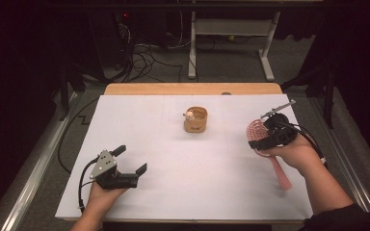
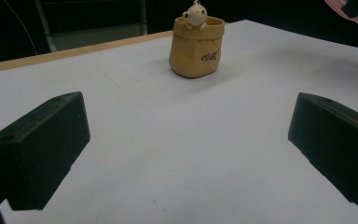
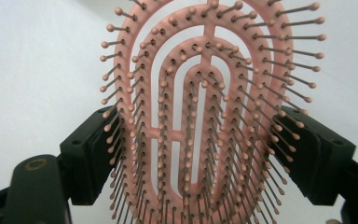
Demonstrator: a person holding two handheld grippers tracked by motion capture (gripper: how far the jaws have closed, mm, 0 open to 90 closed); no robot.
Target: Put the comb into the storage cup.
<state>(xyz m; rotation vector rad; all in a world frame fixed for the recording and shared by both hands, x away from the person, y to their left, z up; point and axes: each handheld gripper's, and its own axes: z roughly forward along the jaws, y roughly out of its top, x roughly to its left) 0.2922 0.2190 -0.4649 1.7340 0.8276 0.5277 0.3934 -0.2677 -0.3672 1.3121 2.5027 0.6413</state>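
My right gripper (image 1: 258, 138) is shut on a pink vented hairbrush (image 1: 255, 128) at the table's right side, held above the surface. In the right gripper view the black pads (image 3: 91, 154) press on both edges of the brush head (image 3: 200, 93), bristles toward the camera. The pink handle (image 1: 280, 173) hangs down under the hand. My left gripper (image 1: 131, 159) rests at the near left, open and holding nothing (image 2: 186, 140). A tan pouch-shaped pot (image 1: 195, 120) with a small white animal figure (image 1: 189, 115) on its rim stands mid-table; the left gripper view shows the pot (image 2: 196, 46) ahead.
A white sheet (image 1: 197, 168) covers the table, with a wooden edge (image 1: 192, 89) at the far side. Beyond it are floor cables (image 1: 144, 60) and a white desk frame (image 1: 231, 29). Metal rails (image 1: 33, 168) flank the table.
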